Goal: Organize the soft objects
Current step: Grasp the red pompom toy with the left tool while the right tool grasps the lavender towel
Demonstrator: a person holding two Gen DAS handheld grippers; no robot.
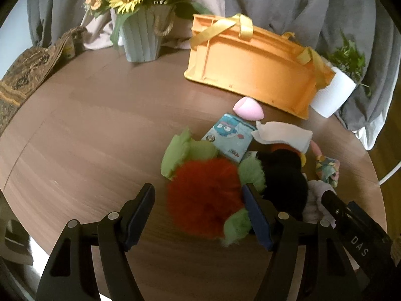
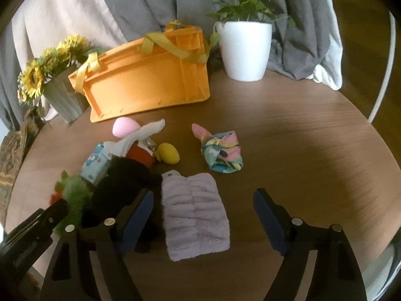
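Brown tabletop (image 2: 313,150) is lying bare to the right. The left gripper (image 1: 200,210) is straddling the red plush (image 1: 203,195), jaws released. The right gripper (image 2: 203,215) is framing the lilac towel (image 2: 195,213), unclenched, near the table's front edge.

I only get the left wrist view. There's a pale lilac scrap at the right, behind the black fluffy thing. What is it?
Observer: A folded lilac towel, lying flat on the table.
Operator: Is the other gripper holding it?
Observer: No. The right gripper is open and straddles the towel, with a gap on each side.
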